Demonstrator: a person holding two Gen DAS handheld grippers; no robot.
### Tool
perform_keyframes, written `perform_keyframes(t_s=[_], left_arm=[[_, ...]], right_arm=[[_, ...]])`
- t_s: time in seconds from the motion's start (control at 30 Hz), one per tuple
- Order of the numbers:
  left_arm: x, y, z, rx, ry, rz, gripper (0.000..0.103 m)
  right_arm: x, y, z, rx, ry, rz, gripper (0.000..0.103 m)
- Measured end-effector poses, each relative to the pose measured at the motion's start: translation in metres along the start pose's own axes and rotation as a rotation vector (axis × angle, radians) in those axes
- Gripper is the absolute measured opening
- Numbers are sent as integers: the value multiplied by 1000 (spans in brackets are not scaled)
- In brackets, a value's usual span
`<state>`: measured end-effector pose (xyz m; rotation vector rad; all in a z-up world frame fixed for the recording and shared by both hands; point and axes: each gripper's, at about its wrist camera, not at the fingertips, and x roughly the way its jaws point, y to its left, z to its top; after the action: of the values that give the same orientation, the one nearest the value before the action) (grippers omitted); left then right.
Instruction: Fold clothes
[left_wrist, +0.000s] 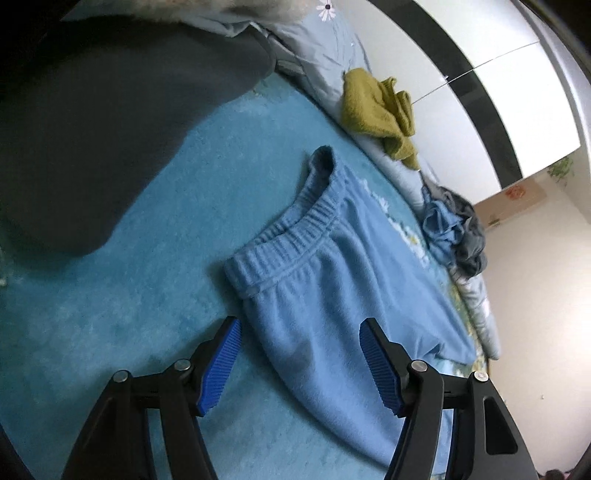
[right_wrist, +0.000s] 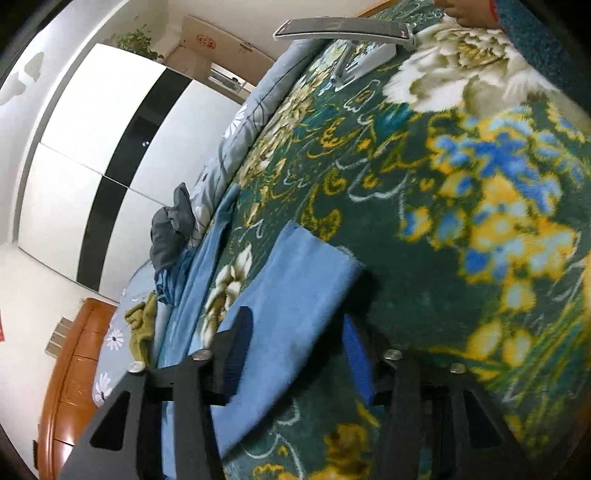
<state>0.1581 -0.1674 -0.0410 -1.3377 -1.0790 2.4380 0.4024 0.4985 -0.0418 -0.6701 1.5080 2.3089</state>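
Observation:
Light blue fleece trousers (left_wrist: 332, 280) lie flat on the blanket, elastic waistband toward the top of the left wrist view. My left gripper (left_wrist: 301, 363) is open, its blue pads either side of the trousers' near edge just below the waistband, not closed on the cloth. In the right wrist view a trouser leg end (right_wrist: 295, 295) lies on the dark green flowered blanket (right_wrist: 443, 221). My right gripper (right_wrist: 295, 354) is open, its fingers straddling the leg end; the cloth passes between them.
A dark grey garment (left_wrist: 110, 129) lies at the left on the turquoise blanket (left_wrist: 129, 314). An olive garment (left_wrist: 376, 110) and a grey and blue heap (left_wrist: 454, 232) sit by the bed's far edge. A wardrobe (right_wrist: 110, 166), a wooden headboard (right_wrist: 66, 387) and a folding stand (right_wrist: 343, 33) are also in view.

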Motion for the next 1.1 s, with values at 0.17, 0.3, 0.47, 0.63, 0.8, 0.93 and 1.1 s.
perform_keyframes(t_s=[0.17, 0.3, 0.47, 0.63, 0.8, 0.93, 1.1], left_arm=[[5, 11, 5, -80, -13, -40, 38], [-1, 20, 9, -136, -29, -60, 9], [-36, 5, 13, -88, -78, -102, 3], [-79, -15, 15, -5, -109, -153, 3], [-79, -17, 20, -24, -103, -169, 3], [-65, -25, 28, -35, -109, -177, 3], [-46, -39, 52, -47, -140, -196, 3]], right_arm=[[5, -8, 1, 71, 7, 28, 7], [-1, -8, 5, 104, -22, 49, 2], [-22, 11, 9, 64, -73, 104, 2], [-57, 34, 11, -10, -143, 166, 2], [-61, 45, 25, -34, -157, 133, 2], [-40, 59, 37, -39, -130, 110, 2], [-10, 87, 63, -66, -109, 69, 2]])
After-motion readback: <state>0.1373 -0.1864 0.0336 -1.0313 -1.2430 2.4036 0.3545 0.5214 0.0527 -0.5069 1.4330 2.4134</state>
